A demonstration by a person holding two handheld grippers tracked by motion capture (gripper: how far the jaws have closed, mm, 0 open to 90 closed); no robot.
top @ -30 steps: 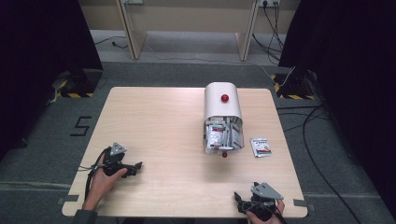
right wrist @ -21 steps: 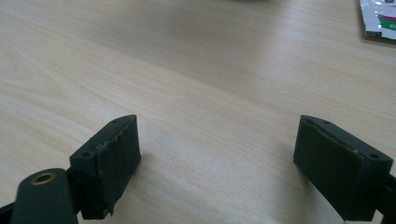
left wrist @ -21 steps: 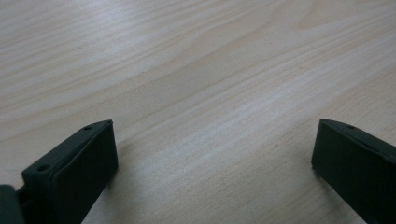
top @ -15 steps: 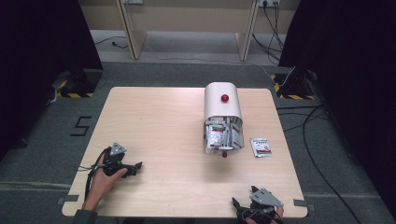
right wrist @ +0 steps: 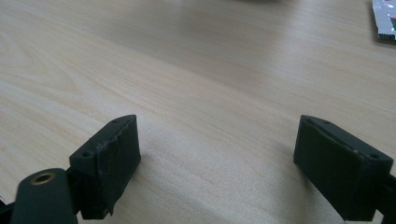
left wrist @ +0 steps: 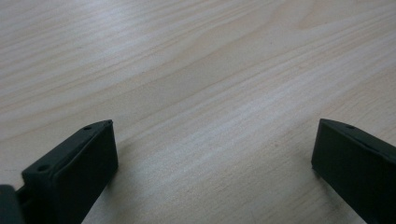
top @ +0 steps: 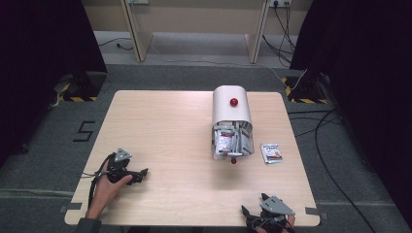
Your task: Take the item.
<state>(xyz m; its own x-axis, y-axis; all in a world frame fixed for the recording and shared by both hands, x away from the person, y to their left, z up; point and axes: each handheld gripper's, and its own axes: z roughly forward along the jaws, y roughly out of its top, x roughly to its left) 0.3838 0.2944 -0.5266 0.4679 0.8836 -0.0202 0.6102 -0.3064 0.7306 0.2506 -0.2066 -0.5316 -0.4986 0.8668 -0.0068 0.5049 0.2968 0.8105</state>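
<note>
A white round-topped container [top: 231,113] with a red knob lies on its side mid-table, its mouth toward me and stuffed with several foil packets [top: 228,141]. One loose packet [top: 271,153] lies flat to the right of it; its corner [right wrist: 385,18] appears in the right gripper view. My left gripper [top: 142,174] rests on the table near the front left, held by a hand, open over bare wood [left wrist: 212,140]. At the front edge, right of centre, my right gripper [top: 253,203] is open with nothing between its jaws [right wrist: 217,135].
The wooden table [top: 160,126] stands on a grey floor. A small red knob [top: 233,160] lies just in front of the container's mouth. Cables [top: 320,145] run along the floor at the right.
My right gripper has drawn back toward the front edge of the table. The left gripper and the container have stayed put.
</note>
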